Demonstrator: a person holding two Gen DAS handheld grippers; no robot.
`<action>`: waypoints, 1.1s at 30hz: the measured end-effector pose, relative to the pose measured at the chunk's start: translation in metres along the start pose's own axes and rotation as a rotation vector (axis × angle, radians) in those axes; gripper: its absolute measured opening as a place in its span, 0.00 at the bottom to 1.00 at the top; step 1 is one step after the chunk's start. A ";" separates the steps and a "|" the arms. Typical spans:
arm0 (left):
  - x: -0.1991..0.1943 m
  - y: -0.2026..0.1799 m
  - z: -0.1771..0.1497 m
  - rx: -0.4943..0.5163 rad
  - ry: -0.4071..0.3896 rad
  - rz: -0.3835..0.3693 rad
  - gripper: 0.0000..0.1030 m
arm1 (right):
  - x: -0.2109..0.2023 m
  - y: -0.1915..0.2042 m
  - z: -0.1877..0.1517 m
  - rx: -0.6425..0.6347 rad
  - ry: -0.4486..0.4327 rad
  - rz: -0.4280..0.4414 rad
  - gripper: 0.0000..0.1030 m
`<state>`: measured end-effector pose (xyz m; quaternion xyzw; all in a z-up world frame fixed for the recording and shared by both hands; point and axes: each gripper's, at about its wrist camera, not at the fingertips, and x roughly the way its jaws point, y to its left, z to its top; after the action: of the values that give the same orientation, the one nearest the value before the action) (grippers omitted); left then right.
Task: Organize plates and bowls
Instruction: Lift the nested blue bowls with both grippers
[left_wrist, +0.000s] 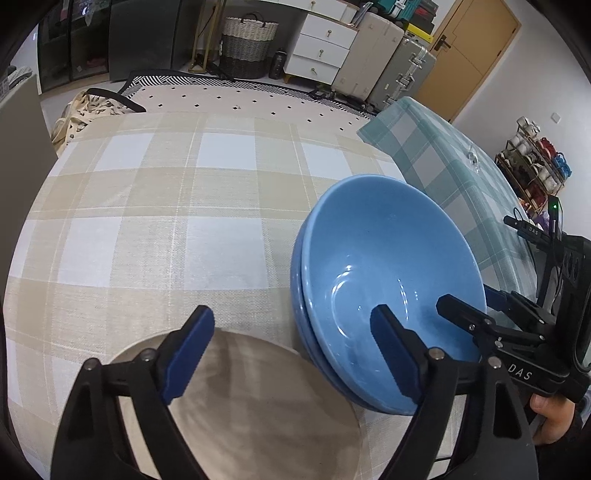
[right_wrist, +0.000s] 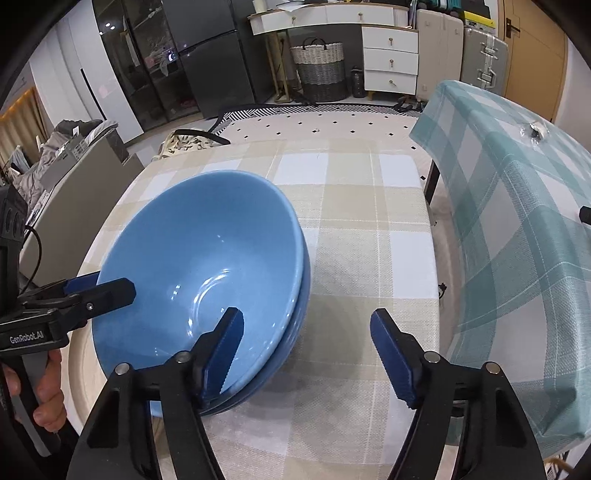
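Note:
Two blue bowls sit nested on the beige checked tablecloth. A beige plate lies beside them, its edge tucked under the bowls' rim. My left gripper is open and straddles the bowls' rim, one finger inside the top bowl and the other over the plate. From the opposite side my right gripper is open across the rim too, with one finger in the bowl and one over bare cloth. No pad visibly presses on the bowl.
A second table under a teal checked cloth stands close on the right, with a narrow gap between. A chair sits at the far edge. A person's hands grip the handles.

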<state>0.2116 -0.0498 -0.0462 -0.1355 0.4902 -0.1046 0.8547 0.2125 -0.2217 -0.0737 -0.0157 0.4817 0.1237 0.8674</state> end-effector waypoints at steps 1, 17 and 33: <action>0.000 -0.001 0.000 0.002 -0.002 -0.004 0.82 | 0.000 0.000 0.000 0.000 -0.001 0.003 0.69; -0.001 -0.008 -0.003 0.042 0.005 -0.011 0.31 | -0.001 0.013 0.000 -0.035 -0.006 0.037 0.40; -0.001 -0.018 -0.005 0.086 0.000 0.025 0.23 | -0.006 0.017 0.000 -0.054 -0.043 0.025 0.33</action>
<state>0.2062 -0.0669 -0.0419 -0.0925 0.4868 -0.1149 0.8609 0.2055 -0.2066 -0.0671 -0.0305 0.4595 0.1479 0.8752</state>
